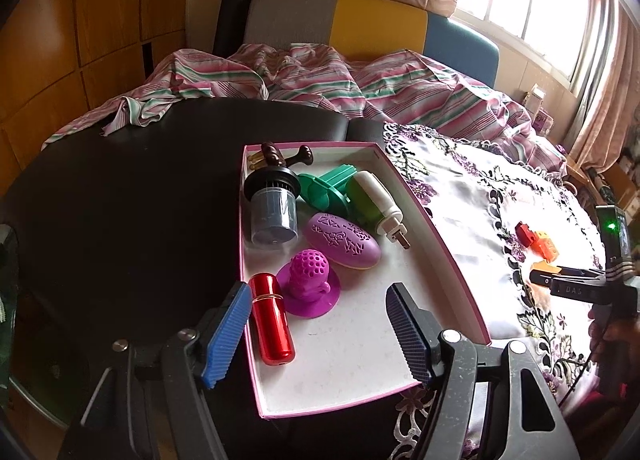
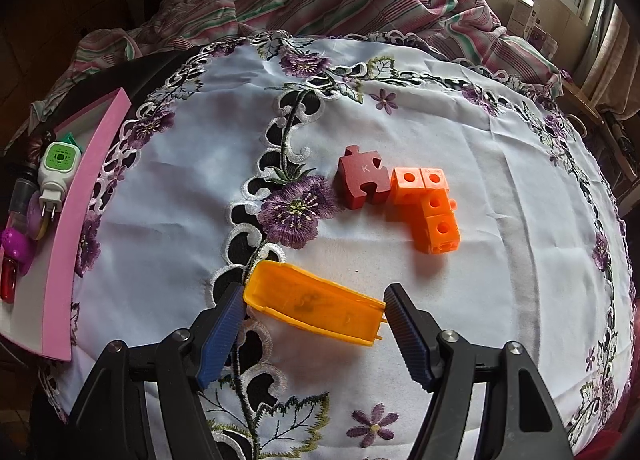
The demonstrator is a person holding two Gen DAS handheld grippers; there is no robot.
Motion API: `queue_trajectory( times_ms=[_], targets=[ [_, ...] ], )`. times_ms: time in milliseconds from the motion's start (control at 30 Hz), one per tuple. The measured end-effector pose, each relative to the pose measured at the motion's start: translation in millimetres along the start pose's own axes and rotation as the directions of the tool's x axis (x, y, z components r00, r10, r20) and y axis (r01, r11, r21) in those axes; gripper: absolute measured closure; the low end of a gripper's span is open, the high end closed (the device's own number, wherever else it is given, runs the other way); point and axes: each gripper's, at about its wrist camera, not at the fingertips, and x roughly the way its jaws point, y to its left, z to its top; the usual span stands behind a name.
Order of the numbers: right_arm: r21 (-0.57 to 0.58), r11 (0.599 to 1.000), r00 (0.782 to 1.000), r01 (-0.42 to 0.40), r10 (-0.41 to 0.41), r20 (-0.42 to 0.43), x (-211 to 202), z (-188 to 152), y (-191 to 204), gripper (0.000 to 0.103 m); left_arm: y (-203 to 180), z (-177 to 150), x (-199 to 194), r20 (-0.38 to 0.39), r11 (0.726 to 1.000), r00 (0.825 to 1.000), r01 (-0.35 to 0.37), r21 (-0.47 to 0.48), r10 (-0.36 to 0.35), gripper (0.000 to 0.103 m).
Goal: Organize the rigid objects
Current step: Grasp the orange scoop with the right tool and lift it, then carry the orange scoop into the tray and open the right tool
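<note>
**Orange case lined up for the pink tray**

The right gripper (image 2: 314,310) straddles the orange plastic case (image 2: 316,302) lengthwise, jaws touching both ends, apparently ready to lift it. Beside the case lie a red puzzle block (image 2: 362,182) and orange linked cubes (image 2: 430,206). The left gripper (image 1: 318,334), jaws spread and empty, hovers over the pink tray (image 1: 436,220), beside the red cylinder (image 1: 272,318) and purple perforated toy (image 1: 310,280) inside.

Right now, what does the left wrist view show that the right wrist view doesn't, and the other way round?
Only the left wrist view: the left gripper, open over the tray's near end, and the dark jar.

Only the right wrist view: the yellow-orange case spanning the right gripper fingers.

Both: the pink-rimmed tray, the red cylinder, the white plug device, the dark red puzzle block and the orange cubes.
</note>
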Motion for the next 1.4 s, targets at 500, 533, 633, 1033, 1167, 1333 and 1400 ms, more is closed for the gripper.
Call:
queue_trajectory(
  times_ms=[500, 533, 633, 1033, 1167, 1333, 1400],
  targets=[
    [-0.189, 0.961, 0.968, -0.200, 0.224, 0.112, -56.3, 10.4, 103.2, 0.031, 20.3, -2.9, -5.9, 0.012, 0.999, 1.000, -0.006, -0.049, 0.007, 0.032],
    [-0.212, 0.953, 0.963, -0.217, 0.244, 0.113, -60.4, 11.0, 115.1, 0.031, 23.9, -2.6, -6.8, 0.015, 0.998, 1.000, -0.009, -0.058, 0.010, 0.032],
    [-0.288, 0.923, 0.948, -0.256, 0.297, 0.110, -69.6, 12.5, 153.3, 0.031, 33.8, -2.5, -9.0, 0.020, 0.997, 1.000, -0.019, -0.079, 0.021, 0.032],
    [-0.450, 0.864, 0.971, -0.225, 0.235, -0.035, -8.3, 19.6, 235.4, 0.031, 71.1, -9.3, -12.9, 0.012, 0.986, 0.998, -0.057, -0.154, 0.059, 0.032],
    [-0.437, 0.885, 0.984, -0.164, 0.176, -0.015, 10.2, 26.1, 235.7, 0.030, 73.0, -11.4, -12.1, 0.008, 0.986, 0.998, -0.052, -0.159, 0.054, 0.032],
    [-0.404, 0.898, 0.982, -0.175, 0.190, -0.002, 11.2, 29.5, 232.7, 0.031, 70.4, -12.2, -11.4, 0.008, 0.988, 0.999, -0.043, -0.148, 0.045, 0.032],
    [-0.397, 0.898, 0.979, -0.191, 0.206, -0.006, 10.0, 27.8, 229.9, 0.031, 68.8, -12.4, -11.7, 0.008, 0.989, 0.999, -0.042, -0.143, 0.044, 0.032]
  ],
)
